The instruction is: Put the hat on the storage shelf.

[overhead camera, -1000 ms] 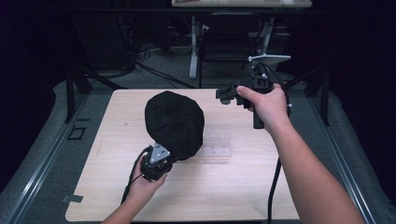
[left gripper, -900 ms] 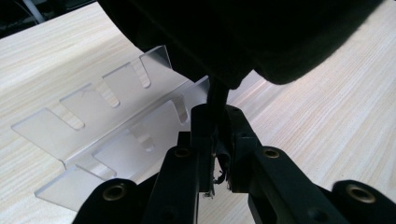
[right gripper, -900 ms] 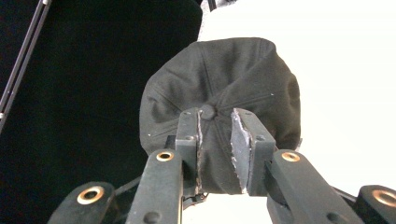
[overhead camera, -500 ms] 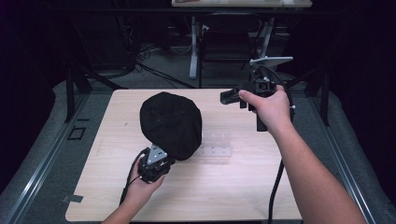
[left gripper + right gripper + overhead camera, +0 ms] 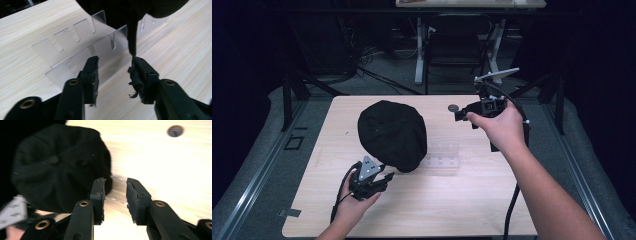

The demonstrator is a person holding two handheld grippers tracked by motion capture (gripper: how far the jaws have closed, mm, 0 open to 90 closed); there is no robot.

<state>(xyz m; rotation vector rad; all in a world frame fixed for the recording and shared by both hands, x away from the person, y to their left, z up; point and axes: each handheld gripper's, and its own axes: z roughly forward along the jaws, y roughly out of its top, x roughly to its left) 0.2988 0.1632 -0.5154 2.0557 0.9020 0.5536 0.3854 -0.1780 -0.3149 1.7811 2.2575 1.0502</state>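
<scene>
Left gripper (image 5: 113, 72): jaws just opening, released, nothing between; edge of black cap (image 5: 393, 134) hanging just ahead of the right-hand jaw, above the clear acrylic stand (image 5: 82, 47). Right gripper (image 5: 115, 195): jaws parted, empty, held high over the surface (image 5: 492, 200), well apart from cap. Left hand nearer.

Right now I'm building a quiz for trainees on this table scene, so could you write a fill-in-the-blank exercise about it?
1. The round black fabric cap lies partly over a clear ____ slotted rack.
2. The left gripper has its jaws ____, nothing between them.
3. The right gripper hangs ____ the light wooden table.

Missing words: acrylic; open; above
</scene>
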